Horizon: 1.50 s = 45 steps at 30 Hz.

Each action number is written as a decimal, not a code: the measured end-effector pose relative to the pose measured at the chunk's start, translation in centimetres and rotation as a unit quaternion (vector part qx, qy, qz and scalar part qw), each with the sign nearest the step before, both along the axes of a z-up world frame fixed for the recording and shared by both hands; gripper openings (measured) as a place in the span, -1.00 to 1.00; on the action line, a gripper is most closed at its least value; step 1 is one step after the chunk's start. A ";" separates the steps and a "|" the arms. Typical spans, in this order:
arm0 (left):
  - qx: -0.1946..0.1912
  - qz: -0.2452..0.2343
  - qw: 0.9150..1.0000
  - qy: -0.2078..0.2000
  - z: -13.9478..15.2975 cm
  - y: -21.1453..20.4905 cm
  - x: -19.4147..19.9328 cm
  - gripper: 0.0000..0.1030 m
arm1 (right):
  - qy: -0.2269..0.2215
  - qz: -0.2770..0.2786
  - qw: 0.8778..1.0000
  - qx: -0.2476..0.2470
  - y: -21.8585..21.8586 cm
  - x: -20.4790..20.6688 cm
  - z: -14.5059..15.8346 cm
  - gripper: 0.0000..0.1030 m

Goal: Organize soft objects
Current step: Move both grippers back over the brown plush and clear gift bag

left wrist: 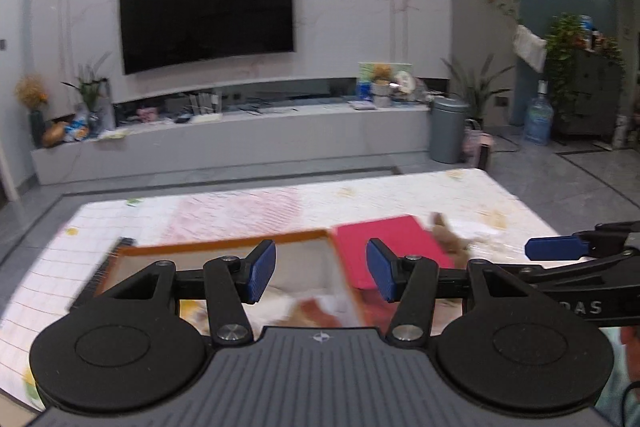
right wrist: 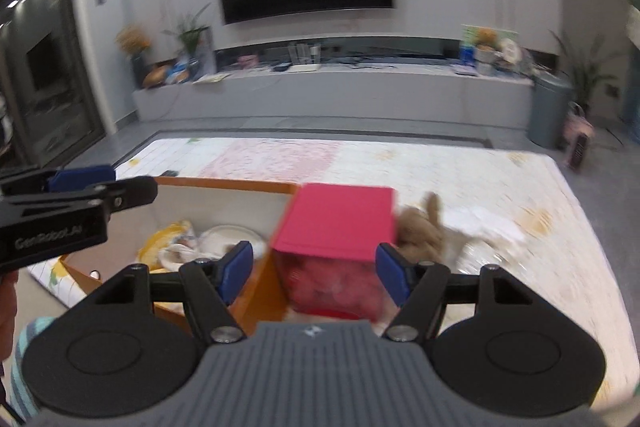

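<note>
An orange box point(right wrist: 224, 185) with white walls stands on the floor mat and holds soft items, a yellow-and-white one point(right wrist: 176, 239) among them. A pink box point(right wrist: 340, 223) stands against its right side. A brown plush toy point(right wrist: 424, 227) lies on the mat right of the pink box, next to white cloth point(right wrist: 492, 223). My left gripper point(left wrist: 321, 269) is open and empty above the two boxes point(left wrist: 224, 245) point(left wrist: 384, 239). My right gripper point(right wrist: 316, 275) is open and empty above the pink box. The plush also shows in the left wrist view point(left wrist: 448, 237).
A patterned play mat point(right wrist: 400, 159) covers the floor. A low TV bench point(left wrist: 240, 139) with clutter runs along the back wall under a TV point(left wrist: 208, 11). A grey bin point(left wrist: 448, 131), a water jug point(left wrist: 538, 119) and plants stand at the right.
</note>
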<state>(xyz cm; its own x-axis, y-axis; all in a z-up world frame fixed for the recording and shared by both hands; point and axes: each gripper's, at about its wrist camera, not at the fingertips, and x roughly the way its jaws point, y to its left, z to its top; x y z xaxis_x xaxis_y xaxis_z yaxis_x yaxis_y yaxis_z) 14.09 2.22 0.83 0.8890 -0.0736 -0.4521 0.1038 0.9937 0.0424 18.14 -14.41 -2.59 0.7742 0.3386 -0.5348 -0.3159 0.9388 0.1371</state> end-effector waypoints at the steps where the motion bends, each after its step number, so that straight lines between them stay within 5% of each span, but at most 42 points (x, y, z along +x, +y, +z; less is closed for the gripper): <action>1: -0.006 -0.006 1.000 0.003 -0.2 -0.6 -0.1 0.21 | 0.001 -0.011 1.000 0.002 -0.8 -0.4 -0.2 0.31; 11: -0.035 -0.056 0.997 0.037 -3.1 -5.9 -0.5 0.21 | 0.027 -0.095 0.995 0.002 -7.1 -2.4 -3.1 0.32; 31: 0.003 -0.143 0.986 0.088 -7.4 -15.2 3.4 0.20 | 0.071 -0.162 0.984 0.028 -15.8 0.3 -7.3 0.32; 45: 0.079 -0.175 0.977 0.096 -8.4 -18.2 8.3 0.20 | 0.106 -0.158 0.980 0.062 -18.5 6.0 -8.8 0.32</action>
